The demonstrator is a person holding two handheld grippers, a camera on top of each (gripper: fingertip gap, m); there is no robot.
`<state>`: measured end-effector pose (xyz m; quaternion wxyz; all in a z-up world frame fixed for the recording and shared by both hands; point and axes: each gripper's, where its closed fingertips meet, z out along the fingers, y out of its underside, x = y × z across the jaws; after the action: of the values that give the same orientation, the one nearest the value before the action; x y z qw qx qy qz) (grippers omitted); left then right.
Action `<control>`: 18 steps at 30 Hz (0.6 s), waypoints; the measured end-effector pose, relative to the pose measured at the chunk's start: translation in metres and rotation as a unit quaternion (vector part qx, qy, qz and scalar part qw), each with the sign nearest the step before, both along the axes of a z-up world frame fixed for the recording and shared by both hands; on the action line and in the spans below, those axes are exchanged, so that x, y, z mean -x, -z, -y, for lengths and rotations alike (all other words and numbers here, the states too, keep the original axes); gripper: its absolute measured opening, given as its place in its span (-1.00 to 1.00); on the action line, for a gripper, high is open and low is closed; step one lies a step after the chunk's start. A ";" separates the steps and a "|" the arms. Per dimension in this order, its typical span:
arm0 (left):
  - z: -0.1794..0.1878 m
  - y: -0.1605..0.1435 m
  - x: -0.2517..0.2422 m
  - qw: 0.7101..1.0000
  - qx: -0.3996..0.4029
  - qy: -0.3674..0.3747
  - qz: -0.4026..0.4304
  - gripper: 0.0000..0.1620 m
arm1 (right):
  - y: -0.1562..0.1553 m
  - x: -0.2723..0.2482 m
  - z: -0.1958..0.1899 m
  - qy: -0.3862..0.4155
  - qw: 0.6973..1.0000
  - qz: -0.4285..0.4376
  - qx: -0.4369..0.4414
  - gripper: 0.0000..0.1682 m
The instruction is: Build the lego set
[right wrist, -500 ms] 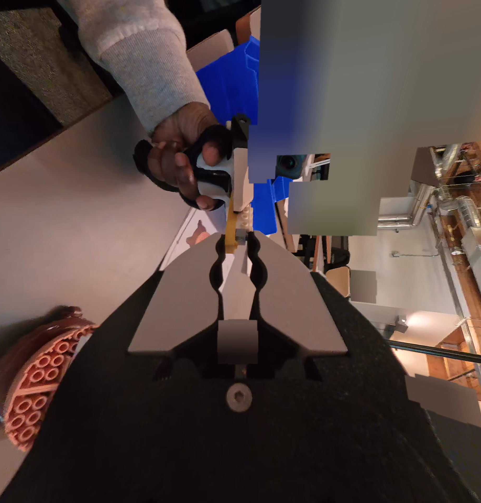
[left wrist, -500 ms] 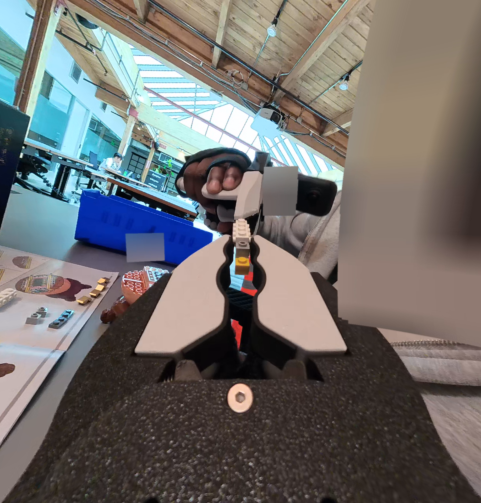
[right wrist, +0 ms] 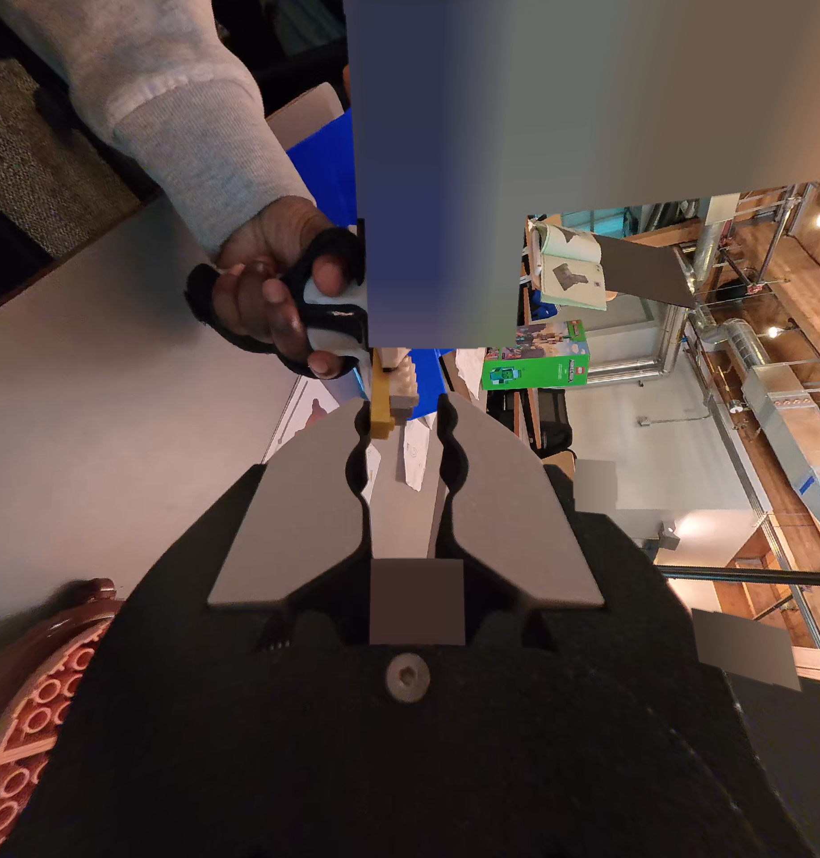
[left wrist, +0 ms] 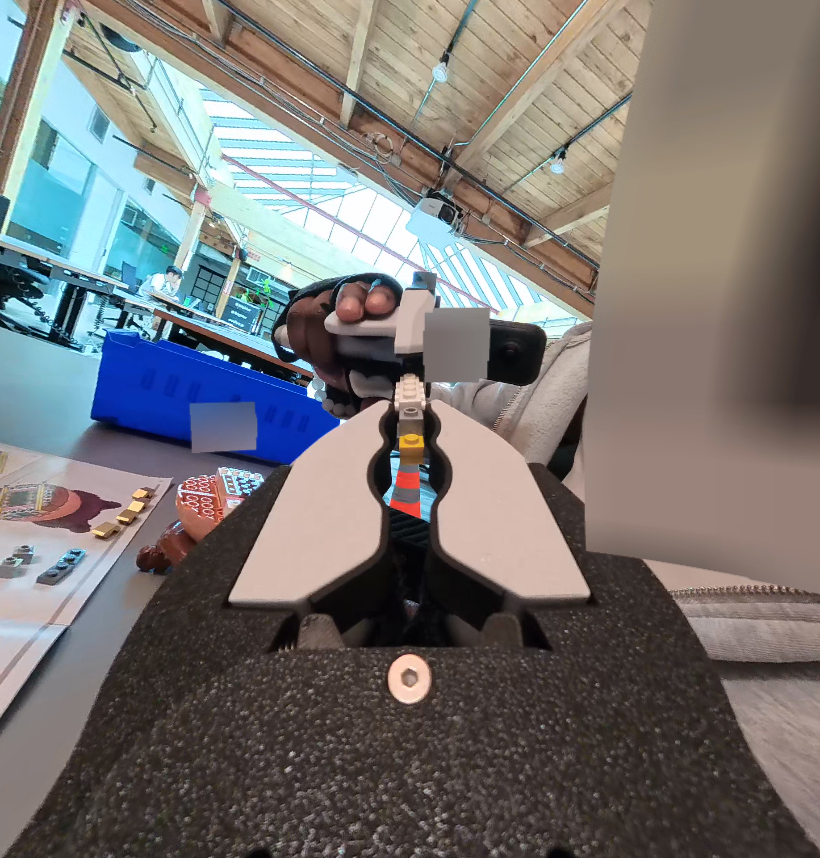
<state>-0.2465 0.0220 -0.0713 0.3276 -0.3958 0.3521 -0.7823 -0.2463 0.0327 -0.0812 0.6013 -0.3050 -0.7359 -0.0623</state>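
Holding a small brick stack (left wrist: 410, 420) between its closed fingers, the left gripper (left wrist: 410, 413) sits at frame centre, off the surface (left wrist: 41, 399). The right gripper (right wrist: 401, 413) has its fingers apart, the stack (right wrist: 392, 399) near their tips. Risk: misaligned closing could twist the stack loose, dropping bricks.

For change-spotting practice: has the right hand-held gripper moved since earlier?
Yes. The right hand-held gripper opened: its fingers spread outward from the screw below them, around the lego piece.
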 end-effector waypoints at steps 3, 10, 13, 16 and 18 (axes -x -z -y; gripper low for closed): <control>0.001 0.000 0.000 1.000 0.000 0.002 -0.003 -0.87 | 0.005 0.002 0.002 -0.002 1.000 0.009 -0.002 -0.78; 0.002 0.000 -0.001 1.000 0.000 0.009 -0.021 -0.79 | 0.002 0.000 0.002 0.004 0.989 -0.065 0.136 -0.79; -0.002 0.009 -0.002 0.994 -0.072 -0.042 -0.064 -0.46 | 0.000 -0.005 -0.004 0.014 0.973 -0.115 0.200 -0.79; -0.008 0.008 0.003 0.974 -0.173 -0.132 -0.065 -0.49 | -0.002 -0.010 -0.008 0.015 0.955 -0.158 0.252 -0.79; -0.009 0.007 0.006 0.960 -0.218 -0.165 -0.066 -0.56 | -0.003 -0.011 -0.007 0.010 0.946 -0.175 0.274 -0.79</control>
<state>-0.2523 0.0307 -0.0778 0.5067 -0.4187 0.4646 -0.5934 -0.2350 0.0400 -0.0778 0.6130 -0.4718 -0.6046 0.1899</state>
